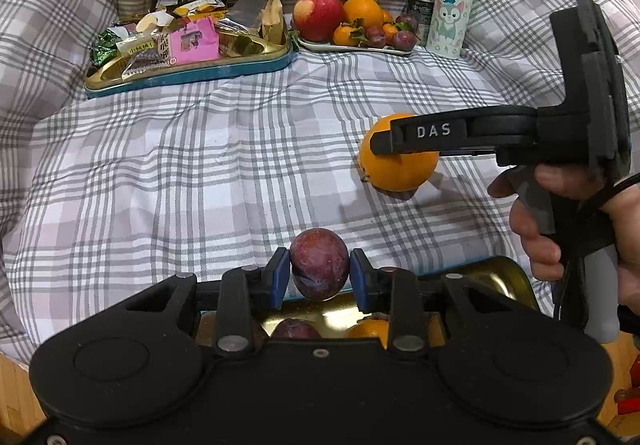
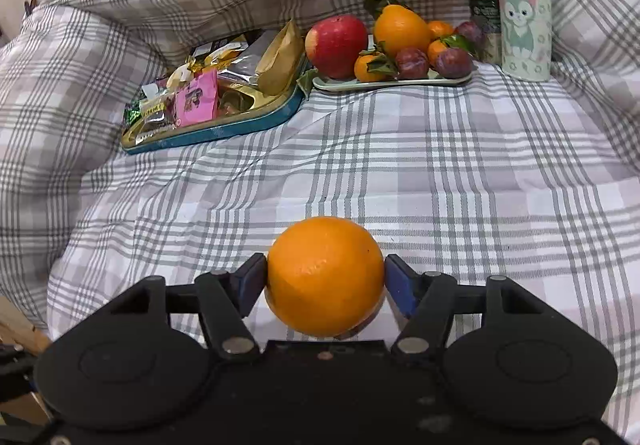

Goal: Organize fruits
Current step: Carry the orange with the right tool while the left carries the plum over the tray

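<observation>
Left gripper (image 1: 319, 272) clamped plum (image 1: 319, 268), held above gold tin (image 1: 508, 277). Right gripper (image 2: 325, 279) pinched orange (image 2: 325, 276) over plaid cloth (image 2: 440, 173). Advice: carry both level to fruit tray (image 2: 392, 84); lower before releasing, since round fruit likely rolls.

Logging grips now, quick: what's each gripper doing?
Left gripper: closed on a plum.
Right gripper: closed on an orange.

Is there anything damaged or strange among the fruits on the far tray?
Yes. The red apple at the left end of the pale fruit tray has a pale patch on its left side, where the skin looks bitten or cut away. The other fruits there look whole.
</observation>
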Demonstrator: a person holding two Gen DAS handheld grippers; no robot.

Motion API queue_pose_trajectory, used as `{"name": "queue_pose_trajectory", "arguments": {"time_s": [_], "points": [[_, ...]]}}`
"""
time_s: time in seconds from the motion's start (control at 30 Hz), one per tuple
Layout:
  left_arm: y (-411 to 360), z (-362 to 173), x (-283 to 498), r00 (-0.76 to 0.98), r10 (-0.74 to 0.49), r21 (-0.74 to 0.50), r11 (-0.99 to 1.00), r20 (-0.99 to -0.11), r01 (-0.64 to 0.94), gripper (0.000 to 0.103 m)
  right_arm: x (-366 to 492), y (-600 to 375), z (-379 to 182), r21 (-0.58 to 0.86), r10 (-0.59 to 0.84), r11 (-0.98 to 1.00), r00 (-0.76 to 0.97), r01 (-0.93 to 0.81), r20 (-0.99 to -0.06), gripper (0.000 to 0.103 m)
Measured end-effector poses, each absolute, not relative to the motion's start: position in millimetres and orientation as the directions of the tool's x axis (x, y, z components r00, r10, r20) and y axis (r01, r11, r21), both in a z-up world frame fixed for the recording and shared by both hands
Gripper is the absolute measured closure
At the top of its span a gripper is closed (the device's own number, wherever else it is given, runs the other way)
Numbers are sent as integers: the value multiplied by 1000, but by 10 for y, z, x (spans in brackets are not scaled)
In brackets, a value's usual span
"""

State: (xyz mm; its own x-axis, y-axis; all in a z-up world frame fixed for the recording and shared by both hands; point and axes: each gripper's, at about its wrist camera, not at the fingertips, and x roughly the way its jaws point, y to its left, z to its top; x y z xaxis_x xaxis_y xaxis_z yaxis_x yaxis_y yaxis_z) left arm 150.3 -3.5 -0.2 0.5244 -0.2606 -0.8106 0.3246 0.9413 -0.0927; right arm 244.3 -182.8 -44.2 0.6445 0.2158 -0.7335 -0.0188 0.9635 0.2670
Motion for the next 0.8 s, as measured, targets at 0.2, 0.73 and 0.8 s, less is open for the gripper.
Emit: {"name": "queue_pose_trajectory", "arguments": {"time_s": [0.2, 0.73, 0.8], "points": [[-39, -10, 1446, 517, -257, -92, 942, -816, 322, 62, 2331, -1931, -383, 298, 219, 954, 649, 14, -729, 37], [-55, 38, 1041, 530, -246, -73, 943, -812, 325, 62, 1545, -2050, 29, 323, 264, 946, 679, -42, -685, 37], [-42, 31, 975, 527, -245, -75, 944, -814, 323, 62, 1405, -2057, 54, 331, 274, 942, 679, -48, -681, 37]]}}
